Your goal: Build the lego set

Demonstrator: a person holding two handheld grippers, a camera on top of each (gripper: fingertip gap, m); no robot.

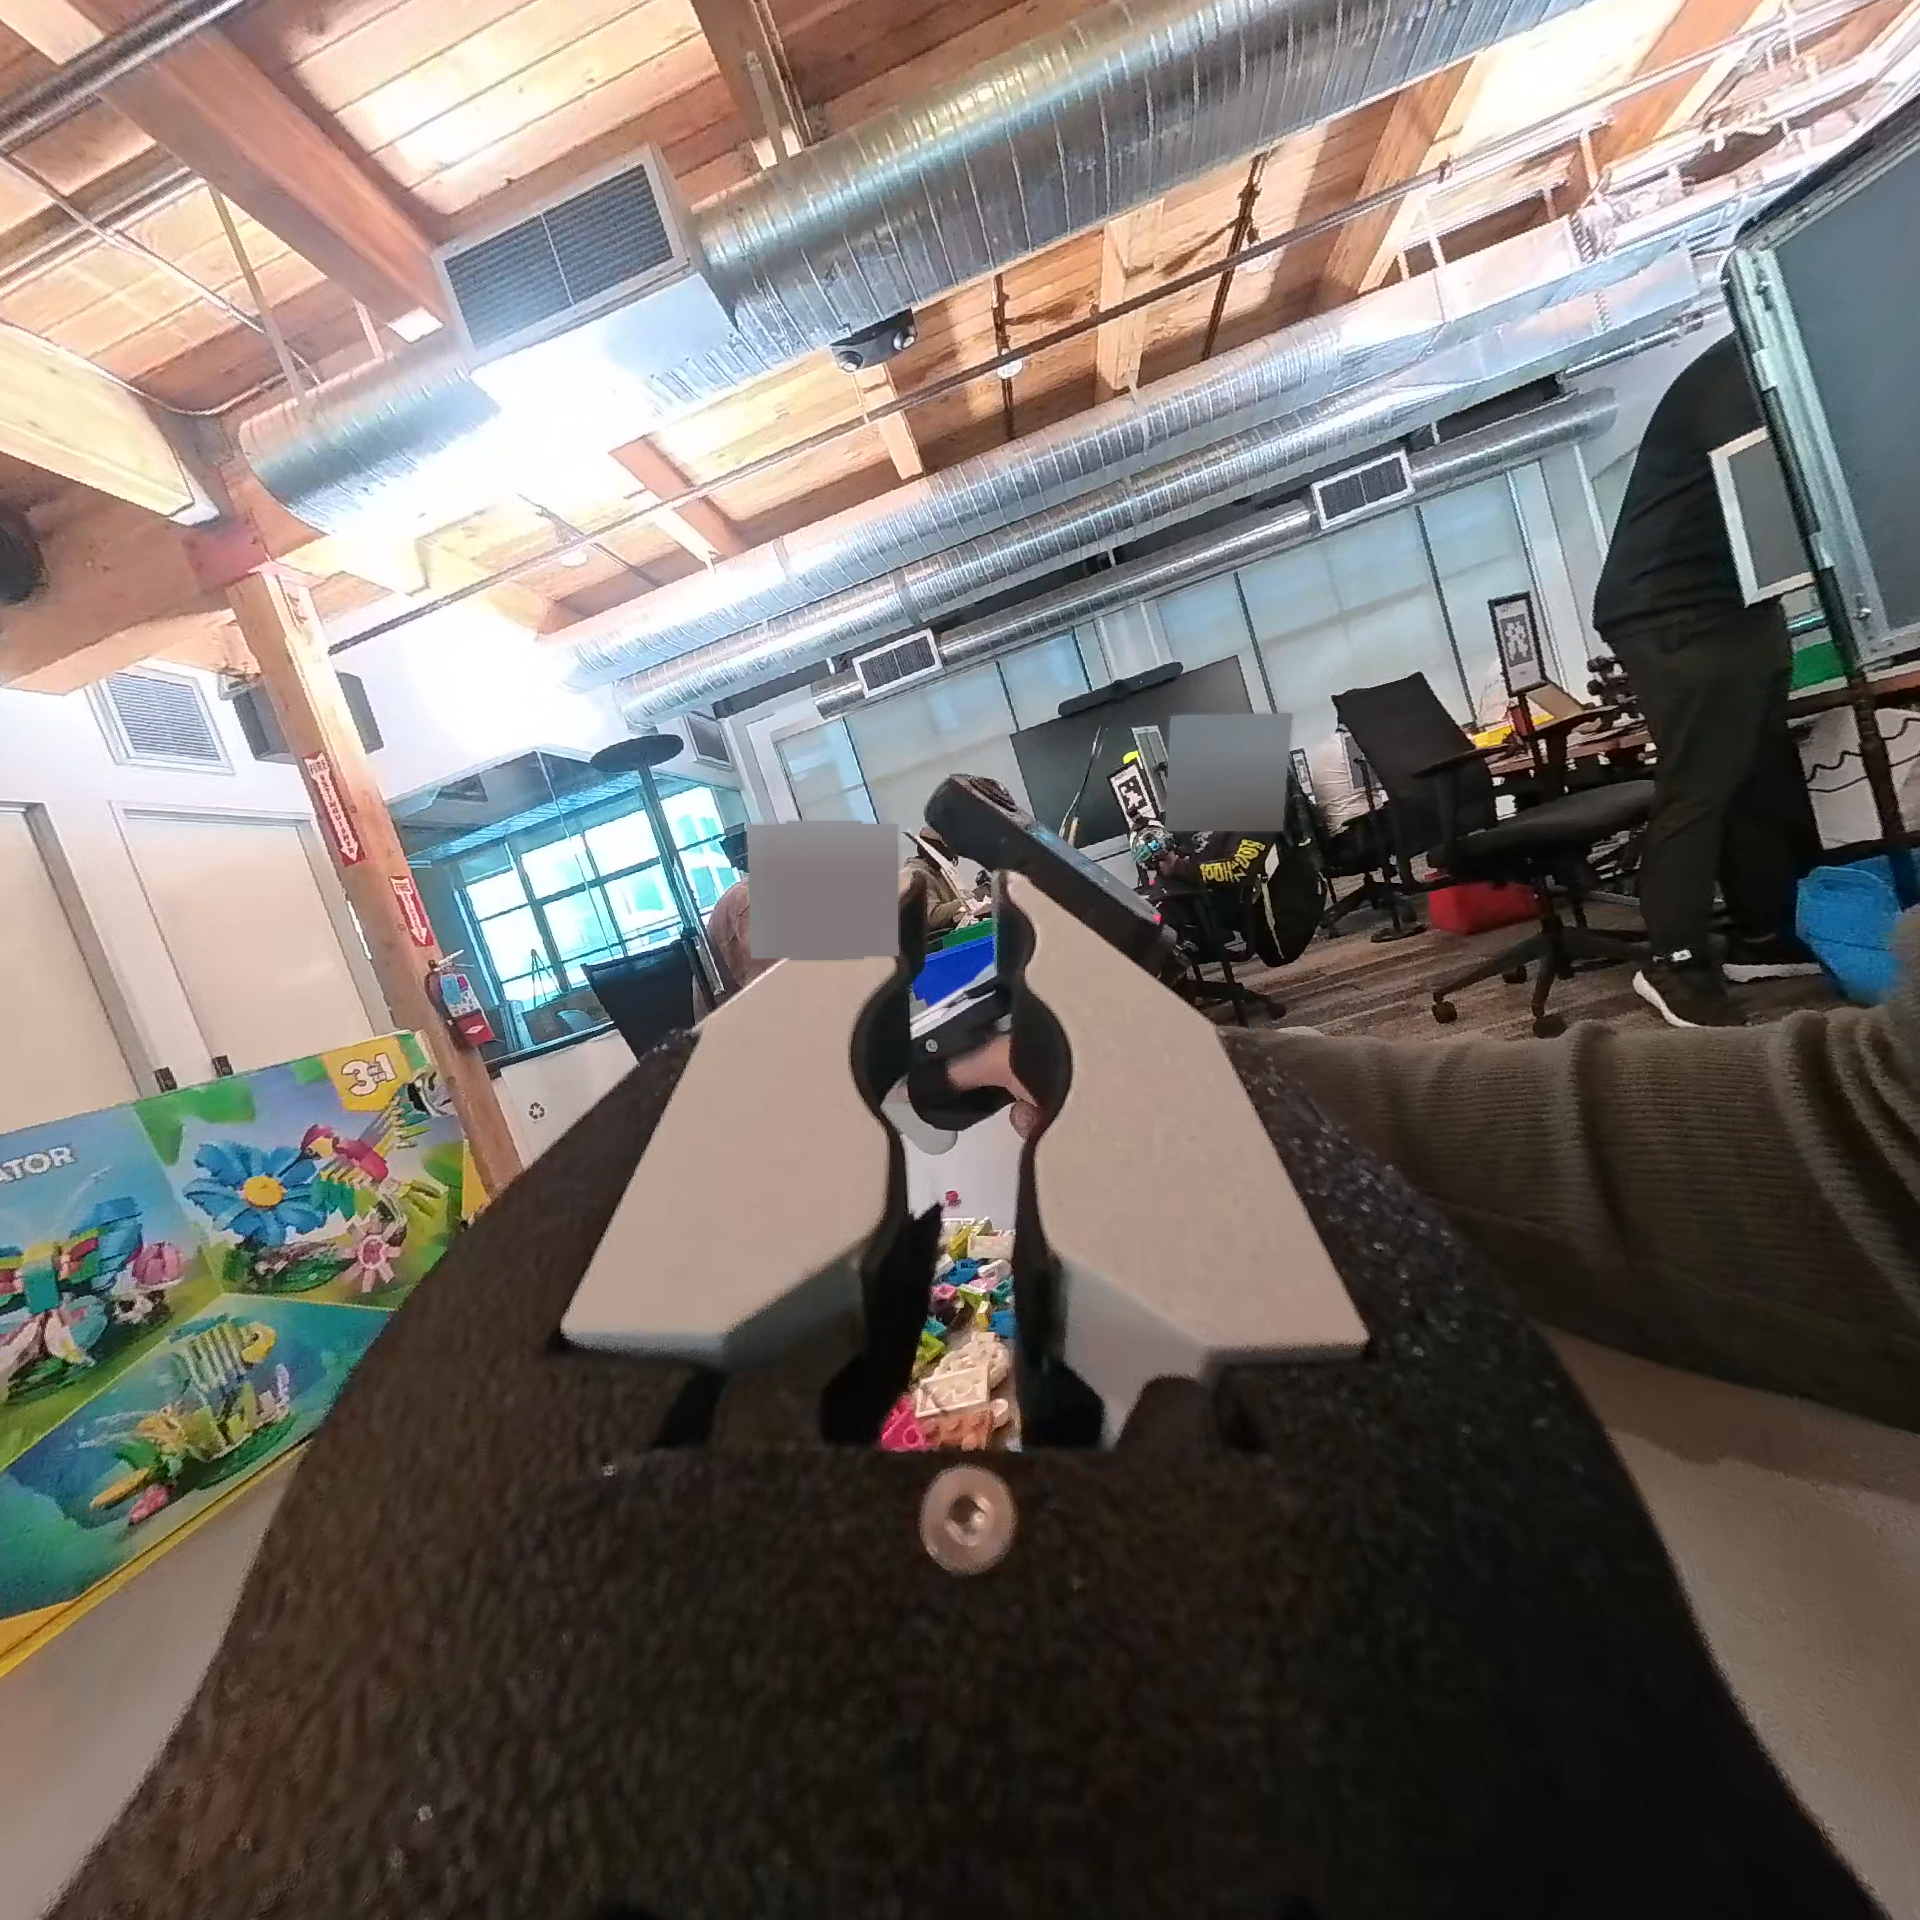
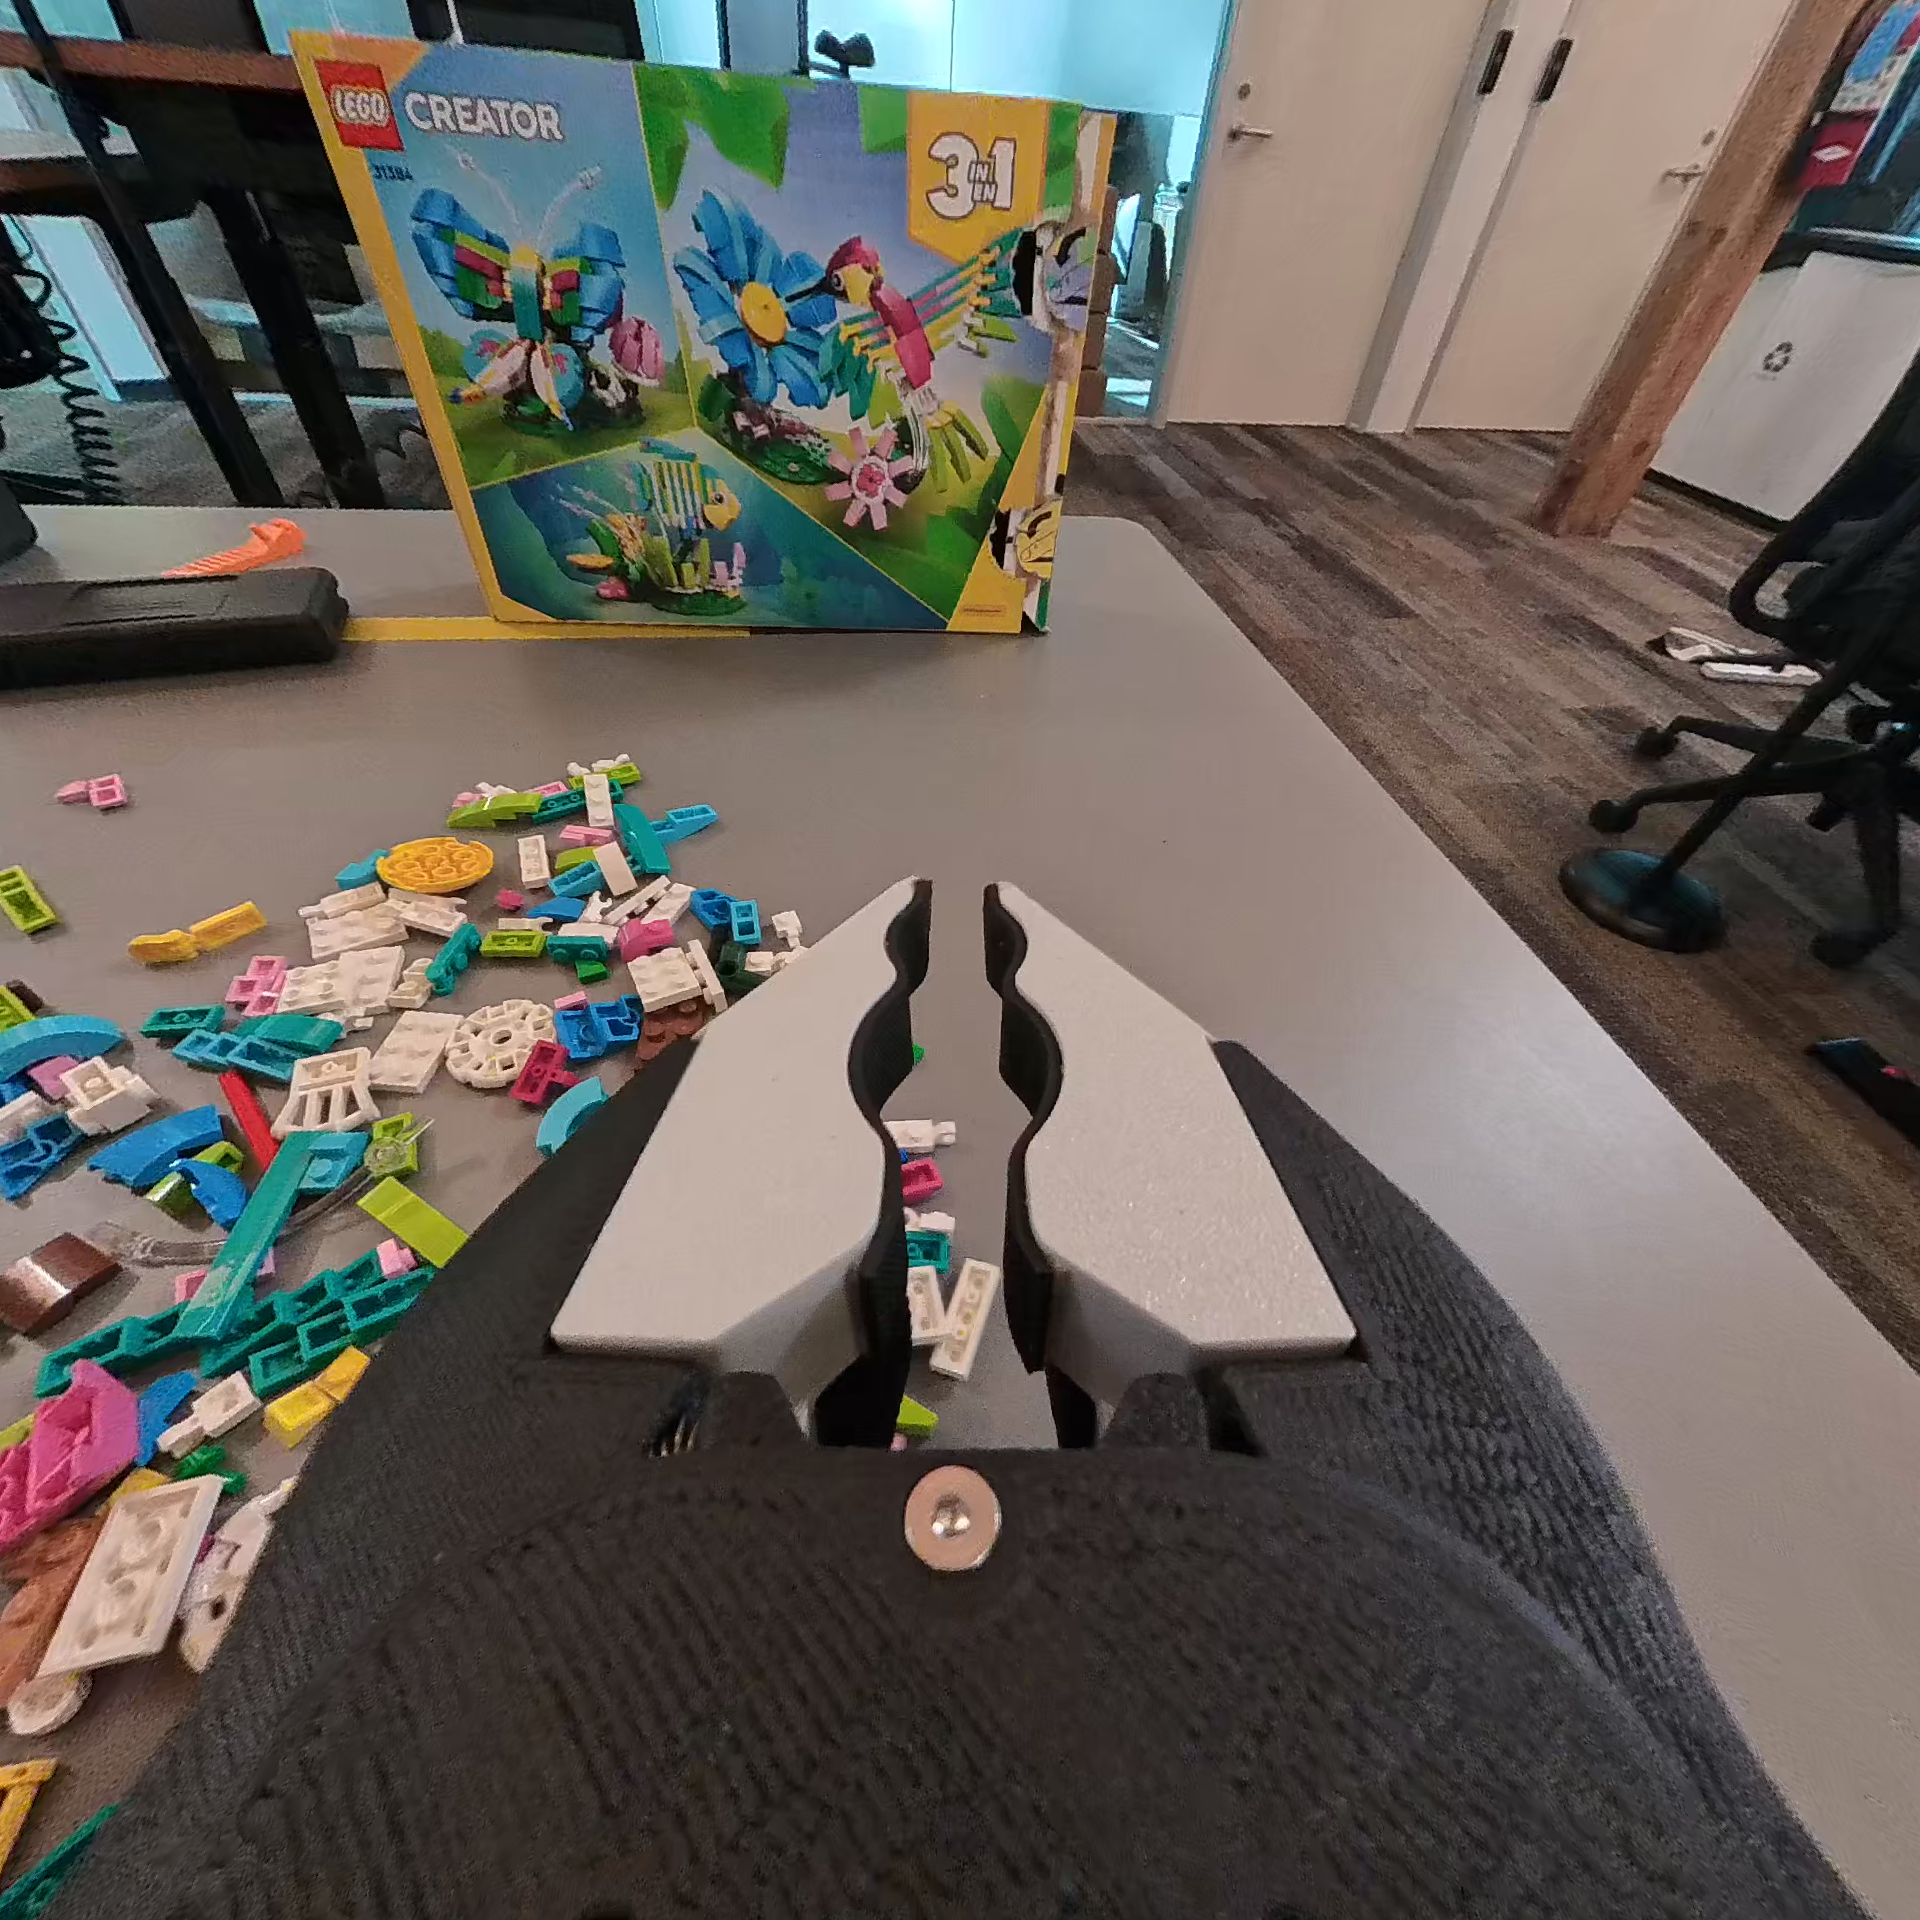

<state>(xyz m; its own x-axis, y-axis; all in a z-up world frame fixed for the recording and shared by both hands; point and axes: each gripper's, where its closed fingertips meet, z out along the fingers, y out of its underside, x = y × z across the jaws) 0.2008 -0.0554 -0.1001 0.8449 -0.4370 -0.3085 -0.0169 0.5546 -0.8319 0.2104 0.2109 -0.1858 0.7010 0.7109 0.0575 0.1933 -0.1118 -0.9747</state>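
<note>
Several loose coloured Lego bricks (image 2: pixel 416 1039) lie scattered on the left half of the grey table (image 2: pixel 1195 779). The set's box (image 2: pixel 727 343) stands upright at the far side. My right gripper (image 2: pixel 956 896) hovers over the right edge of the brick pile, its jaws a narrow gap apart and empty. My left gripper (image 1: pixel 958 894) is tilted up towards the room, its jaws also a narrow gap apart and empty. Bricks (image 1: pixel 961 1309) show through its gap. Beyond it, a hand with a grey-green sleeve (image 1: pixel 1558 1164) holds the other gripper's black body (image 1: pixel 1049 883). The box (image 1: pixel 208 1247) stands to the left.
A black flat object (image 2: pixel 156 623) and an orange brick separator (image 2: pixel 249 545) lie at the table's far left. The table edge runs along the right, with an office chair (image 2: pixel 1818 675) on the floor beyond. People and chairs (image 1: pixel 1507 821) are farther back in the room. Across from one pair of fingers to the other is roughly 30 cm. Both grippers' tips are roughly 40 cm from the black flat object (image 2: pixel 156 623).
</note>
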